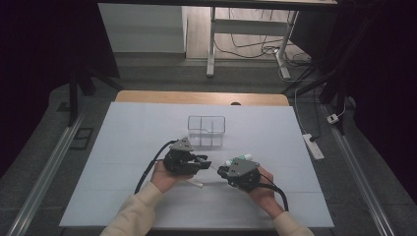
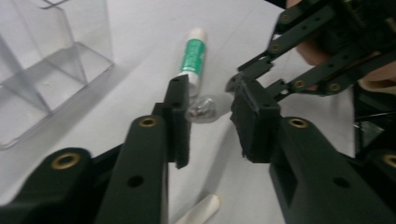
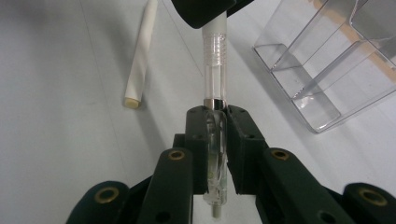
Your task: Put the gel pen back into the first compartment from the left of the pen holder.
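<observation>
My cream sleeves (image 1: 132,212) come in at the near edge, each hand carrying a gripper over the near middle of the white-covered table (image 1: 123,147). Beyond them, toward the far side, stands the clear compartment box (image 1: 206,117), apart from both tools.

My right gripper (image 3: 215,140) is clamped tight on the clear pen (image 3: 215,60), pads pressed against both sides of the barrel at its metal-ringed end. My left gripper (image 2: 210,119) faces it from the left, jaws narrowed onto the pen's white end, with the pads against it as far as I can see. So the pen bridges the two tools, held off the table just on the near side of the box.

A green-and-white tube (image 2: 191,56) lies just to the far side of my right gripper. A thin white stick (image 3: 140,51) lies on the sheet just to the near side of my left gripper.
</observation>
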The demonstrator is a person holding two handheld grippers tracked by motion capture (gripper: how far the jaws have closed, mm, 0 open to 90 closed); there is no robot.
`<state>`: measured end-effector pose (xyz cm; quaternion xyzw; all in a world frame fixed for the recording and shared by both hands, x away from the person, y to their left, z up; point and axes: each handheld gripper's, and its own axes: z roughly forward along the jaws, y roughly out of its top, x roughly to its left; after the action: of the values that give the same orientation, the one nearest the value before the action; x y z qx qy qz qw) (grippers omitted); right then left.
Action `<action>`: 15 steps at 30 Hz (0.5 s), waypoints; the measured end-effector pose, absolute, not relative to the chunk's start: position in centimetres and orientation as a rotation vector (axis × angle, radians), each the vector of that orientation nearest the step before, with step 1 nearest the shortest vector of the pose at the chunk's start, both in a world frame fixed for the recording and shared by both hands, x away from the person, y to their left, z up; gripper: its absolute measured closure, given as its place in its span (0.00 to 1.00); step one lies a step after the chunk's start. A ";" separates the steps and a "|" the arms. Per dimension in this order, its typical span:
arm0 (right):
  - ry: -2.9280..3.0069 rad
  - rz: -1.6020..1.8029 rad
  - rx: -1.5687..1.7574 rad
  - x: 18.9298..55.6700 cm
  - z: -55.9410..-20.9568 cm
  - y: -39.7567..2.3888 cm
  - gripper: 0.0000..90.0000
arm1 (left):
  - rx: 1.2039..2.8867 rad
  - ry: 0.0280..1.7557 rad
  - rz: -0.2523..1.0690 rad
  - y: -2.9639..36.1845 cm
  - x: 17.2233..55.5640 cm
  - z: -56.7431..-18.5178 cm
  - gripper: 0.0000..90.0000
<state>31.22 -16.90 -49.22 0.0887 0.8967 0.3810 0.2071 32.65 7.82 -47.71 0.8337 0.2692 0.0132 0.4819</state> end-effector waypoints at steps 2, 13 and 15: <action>2.495 1.059 0.242 31.2 -49.3 -16.9 0.87 | 2.023 0.630 0.000 7.8 32.6 -47.7 0.83; 2.496 1.067 0.237 31.2 -49.4 -16.9 0.86 | 2.018 0.587 -0.034 7.9 32.6 -47.7 0.89; 2.494 1.073 0.237 31.2 -49.4 -16.9 0.85 | 2.014 0.584 -0.031 7.9 32.6 -47.7 0.89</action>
<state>31.20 -16.91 -49.37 0.0852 0.8954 0.3851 0.2065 32.61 7.94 -47.67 0.8324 0.2413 -0.0127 0.4987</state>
